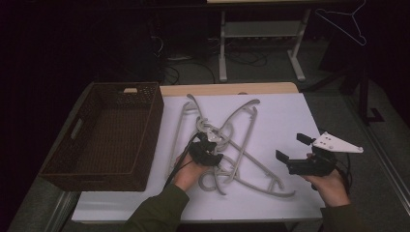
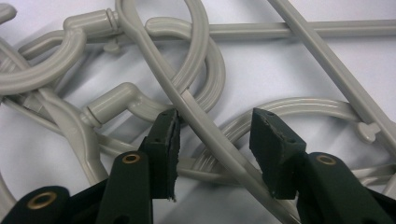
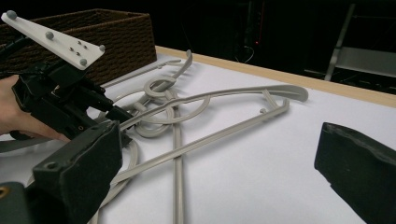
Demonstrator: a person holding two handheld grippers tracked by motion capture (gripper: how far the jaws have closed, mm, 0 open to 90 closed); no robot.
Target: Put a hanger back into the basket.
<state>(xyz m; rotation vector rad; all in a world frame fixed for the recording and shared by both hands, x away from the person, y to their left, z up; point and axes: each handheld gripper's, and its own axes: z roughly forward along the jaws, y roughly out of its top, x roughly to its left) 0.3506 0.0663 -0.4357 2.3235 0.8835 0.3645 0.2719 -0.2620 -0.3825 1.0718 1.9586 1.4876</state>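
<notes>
Several grey plastic hangers (image 1: 241, 145) lie tangled on the white tabletop (image 1: 283, 113). My left gripper (image 1: 211, 145) is down in the middle of the pile. In the left gripper view it (image 2: 215, 122) has one slanting hanger arm (image 2: 154, 60) running between its jaws. The left pad sits against that arm and the right pad stands clear of it, so the gripper is open. My right gripper (image 1: 291, 146) is over bare table to the right of the pile, jaws wide apart with nothing between them. The right gripper view (image 3: 219, 136) looks across the hangers (image 3: 243, 93) at the left gripper (image 3: 114, 114).
A brown wicker basket (image 1: 155, 121) stands at the table's left, its inside bare; it is also at the back in the right gripper view (image 3: 116, 37). Beyond the wooden far edge (image 1: 227, 89) are a metal table frame (image 1: 222, 43) and a thin wire hanger (image 1: 345, 21).
</notes>
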